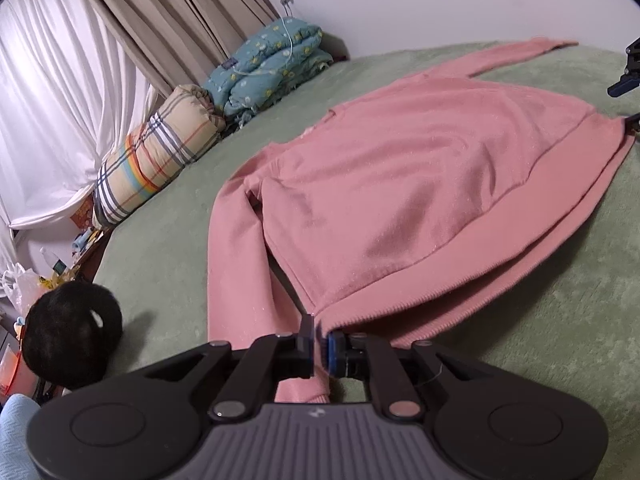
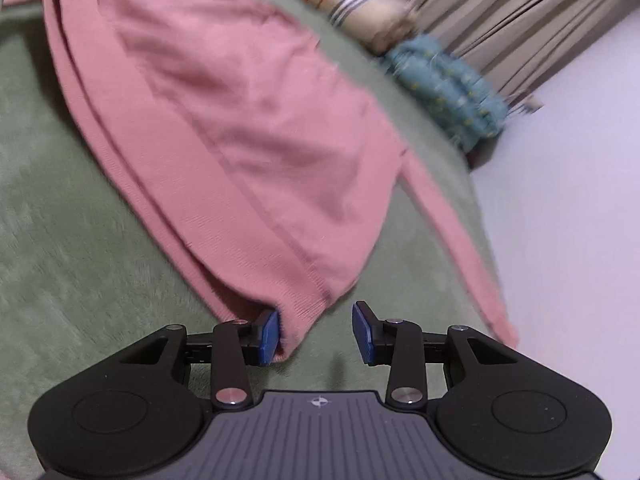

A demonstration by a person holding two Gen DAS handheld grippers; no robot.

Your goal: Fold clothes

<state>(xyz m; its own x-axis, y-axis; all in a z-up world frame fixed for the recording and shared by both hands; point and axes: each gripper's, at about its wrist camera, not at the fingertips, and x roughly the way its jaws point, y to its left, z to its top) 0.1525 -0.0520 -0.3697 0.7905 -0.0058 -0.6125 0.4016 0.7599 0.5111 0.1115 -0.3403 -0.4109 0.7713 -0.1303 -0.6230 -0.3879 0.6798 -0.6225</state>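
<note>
A pink sweater (image 1: 400, 184) lies spread flat on the green bed cover (image 1: 168, 240), hem toward me. My left gripper (image 1: 320, 346) sits at the hem's left corner. Its jaws are parted by a narrow gap with pink fabric showing in it, and one sleeve (image 1: 240, 264) runs down beneath it. My right gripper (image 2: 316, 334) stands open at the hem's other corner (image 2: 298, 312). The fabric rests against its left pad (image 2: 268, 336), while the right pad is clear of it. The right gripper also shows at the edge of the left wrist view (image 1: 624, 80). The other sleeve (image 2: 452, 240) trails toward the bed's edge.
A rolled plaid quilt (image 1: 156, 160) and a teal quilt (image 1: 272, 64) lie along the bed's far side under beige curtains (image 1: 160, 8). A dark fuzzy round object (image 1: 72, 332) sits at the bed's near left edge, with clutter (image 1: 24, 284) beyond it. A white wall (image 2: 568, 200) borders the right.
</note>
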